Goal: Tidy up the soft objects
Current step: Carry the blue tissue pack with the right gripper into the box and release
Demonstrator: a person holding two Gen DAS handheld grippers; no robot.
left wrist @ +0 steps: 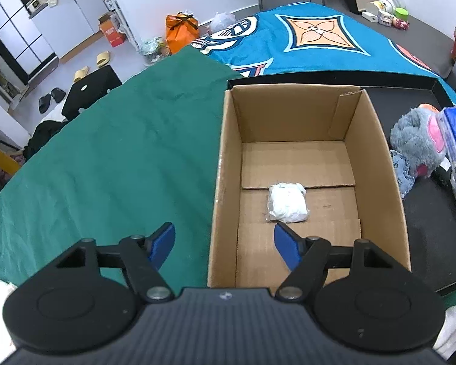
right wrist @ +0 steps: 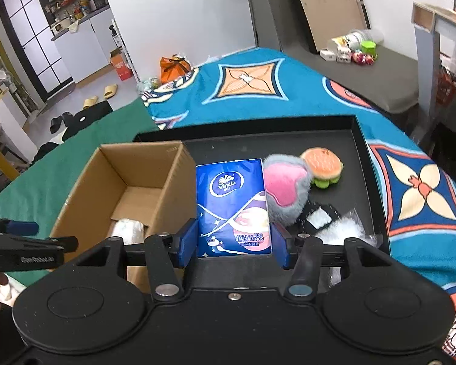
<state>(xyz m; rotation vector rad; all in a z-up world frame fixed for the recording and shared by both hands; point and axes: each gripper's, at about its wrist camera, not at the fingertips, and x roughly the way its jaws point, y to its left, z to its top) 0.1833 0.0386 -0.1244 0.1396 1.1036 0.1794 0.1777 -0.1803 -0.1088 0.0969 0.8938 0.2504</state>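
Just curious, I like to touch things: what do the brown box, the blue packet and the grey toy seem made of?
Brown box: plain matte cardboard, folded flaps and torn edge showing.
Blue packet: glossy printed plastic wrap, probably tissues inside.
Grey toy: fuzzy plush, with pink fabric patch.

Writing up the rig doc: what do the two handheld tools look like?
Both match: the left tool and right tool have black ribbed bodies, two round black discs, black linkage arms with silver pivot pins, and blue finger pads. White "GenRobot.AI" lettering runs along the left tool's side. No cables visible.
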